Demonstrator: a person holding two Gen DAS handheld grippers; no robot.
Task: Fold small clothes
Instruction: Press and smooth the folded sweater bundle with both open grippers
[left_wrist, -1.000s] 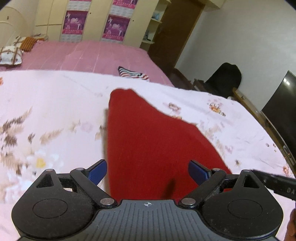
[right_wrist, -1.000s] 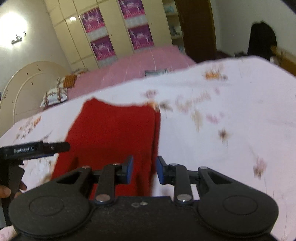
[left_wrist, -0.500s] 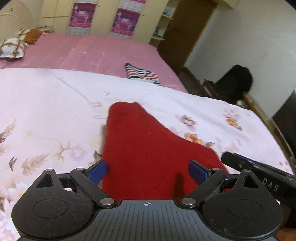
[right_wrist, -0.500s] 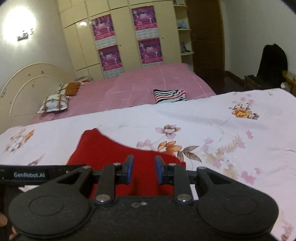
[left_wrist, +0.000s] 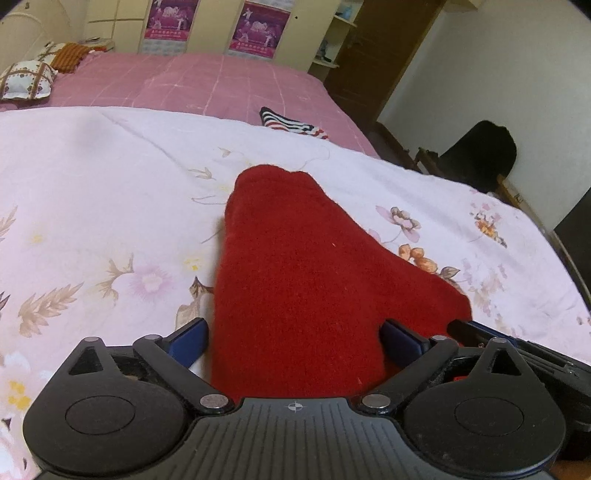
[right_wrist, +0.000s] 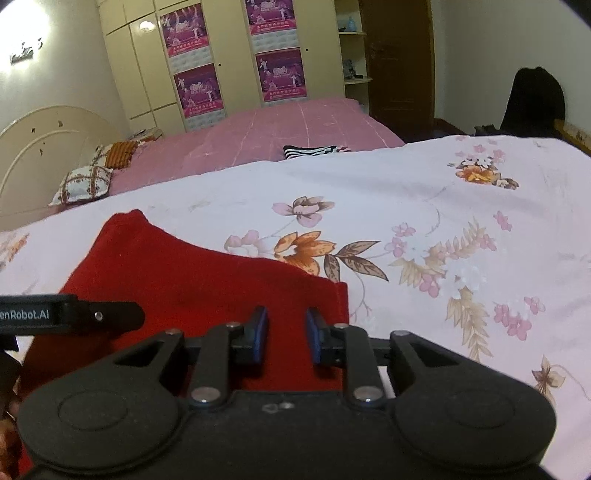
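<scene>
A red knitted garment (left_wrist: 306, 280) lies flat on the floral bedsheet (left_wrist: 110, 184), tapering away from me. My left gripper (left_wrist: 291, 339) is open wide, its blue pads on either side of the garment's near edge. In the right wrist view the red garment (right_wrist: 192, 280) lies at lower left. My right gripper (right_wrist: 284, 336) hovers over its near right corner, jaws narrowly apart with cloth showing between them; no grip is visible. Each gripper's body shows at the edge of the other's view.
A striped folded cloth (left_wrist: 288, 123) lies on the pink bed (left_wrist: 184, 81) beyond the sheet. Pillows (left_wrist: 26, 79) sit at far left. A dark chair (left_wrist: 476, 155) and wooden furniture stand at right. Wardrobes with posters (right_wrist: 199, 88) line the back wall.
Both grippers have drawn back and lowered toward the garment's near edge. The garment now lies flatter and further out in view. The right jaws have opened slightly.
</scene>
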